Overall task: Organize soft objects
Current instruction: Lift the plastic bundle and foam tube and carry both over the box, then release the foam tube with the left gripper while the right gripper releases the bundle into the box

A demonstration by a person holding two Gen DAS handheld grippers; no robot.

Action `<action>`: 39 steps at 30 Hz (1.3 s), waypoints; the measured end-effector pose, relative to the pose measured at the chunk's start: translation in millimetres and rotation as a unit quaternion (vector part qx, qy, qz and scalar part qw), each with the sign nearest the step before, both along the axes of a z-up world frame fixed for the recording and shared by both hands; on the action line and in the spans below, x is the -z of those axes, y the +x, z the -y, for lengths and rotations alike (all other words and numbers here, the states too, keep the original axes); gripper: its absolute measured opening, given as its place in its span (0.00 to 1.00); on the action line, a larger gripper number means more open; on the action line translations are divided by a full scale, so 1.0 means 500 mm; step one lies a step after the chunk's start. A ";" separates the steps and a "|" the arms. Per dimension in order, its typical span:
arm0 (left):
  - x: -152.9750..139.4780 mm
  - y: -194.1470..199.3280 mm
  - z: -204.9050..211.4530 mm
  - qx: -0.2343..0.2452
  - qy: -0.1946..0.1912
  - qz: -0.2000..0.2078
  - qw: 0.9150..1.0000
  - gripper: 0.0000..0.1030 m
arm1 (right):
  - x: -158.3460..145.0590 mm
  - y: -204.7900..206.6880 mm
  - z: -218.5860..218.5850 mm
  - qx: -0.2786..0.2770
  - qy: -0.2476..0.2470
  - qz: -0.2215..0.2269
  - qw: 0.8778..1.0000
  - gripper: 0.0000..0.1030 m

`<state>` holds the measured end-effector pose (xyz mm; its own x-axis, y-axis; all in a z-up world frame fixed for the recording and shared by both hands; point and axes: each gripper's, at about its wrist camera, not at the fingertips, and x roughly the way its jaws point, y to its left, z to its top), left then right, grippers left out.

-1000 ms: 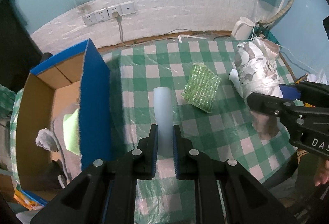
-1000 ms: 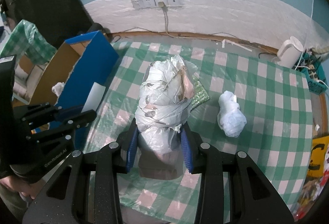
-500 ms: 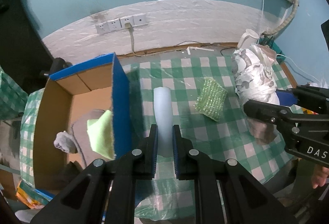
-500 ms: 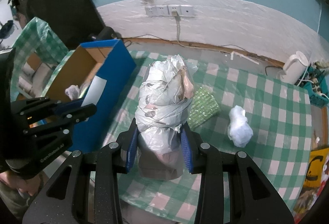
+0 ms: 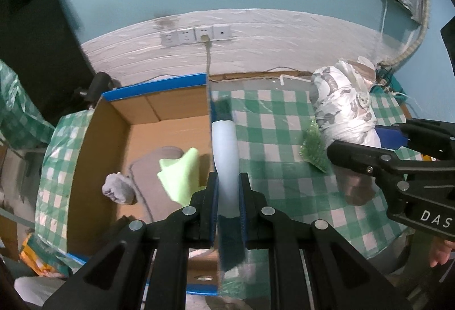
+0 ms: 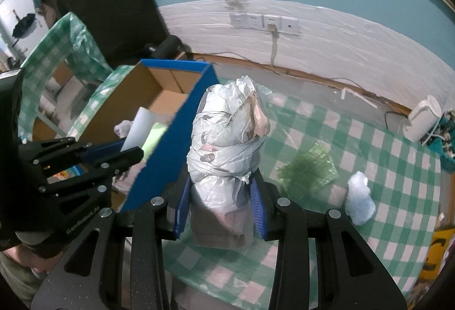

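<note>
Jaws, both units: closed on cargo. Left gripper (image 5: 229, 196) clamps the near end of a pale foam strip (image 5: 224, 148); right gripper (image 6: 220, 207) clamps the lower part of a plastic-wrapped bundle (image 6: 227, 145), which stands upright between the blue pads.

Item 1, foam strip: held above the right wall of the cardboard box (image 5: 113, 145), its far end roughly over the wall's blue edge. Not yet inside.

Item 2, plastic-wrapped bundle: held above the checked desk (image 6: 384, 156), just right of the box's blue outer wall, near its far corner.

Item 3, cardboard box: at the left edge of the desk, open at the top. Contents visible: a yellow-green cloth (image 5: 182, 170), a grey balled sock (image 5: 118, 192) and a flat grey piece under them.

Item 4, green scrubbing pad (image 6: 308, 170): lying flat on the desk, right of the bundle, not held.

Item 5, white plastic wad (image 6: 359, 199): on the desk, near right of the pad, not held.

Step in hand, as judged: carrying two soft objects to the box; strip first in line for deposit.

Next move calls for: shifting the strip further left until it clears the wall, lowering it over the cloth, then parting the jaws. The bundle needs lifting over the blue wall without knocking it. Pad and wad remain to be collected.
</note>
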<state>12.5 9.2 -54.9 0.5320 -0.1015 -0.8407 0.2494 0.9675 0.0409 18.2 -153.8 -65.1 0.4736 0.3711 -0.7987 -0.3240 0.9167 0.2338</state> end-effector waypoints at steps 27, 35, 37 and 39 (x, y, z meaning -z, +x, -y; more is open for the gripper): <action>0.041 0.014 -0.210 -0.104 0.008 -0.014 0.994 0.13 | 0.005 0.046 -0.238 -0.085 -0.008 -0.010 0.996 0.36; 0.074 0.024 -0.253 -0.130 0.013 -0.033 0.991 0.13 | 0.032 0.061 -0.290 -0.102 -0.010 -0.027 0.994 0.36; 0.083 0.025 -0.259 -0.134 0.015 -0.038 0.990 0.13 | 0.042 0.064 -0.304 -0.109 -0.010 -0.033 0.993 0.36; 0.093 0.026 -0.263 -0.138 0.021 -0.043 0.989 0.14 | 0.053 0.069 -0.314 -0.115 -0.012 -0.040 0.992 0.36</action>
<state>25.6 140.7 -101.2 0.4604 0.0735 -0.8846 -0.0196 0.9972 0.0727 52.6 3.3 -91.6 0.3133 0.4423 -0.8404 -0.5068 0.8262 0.2459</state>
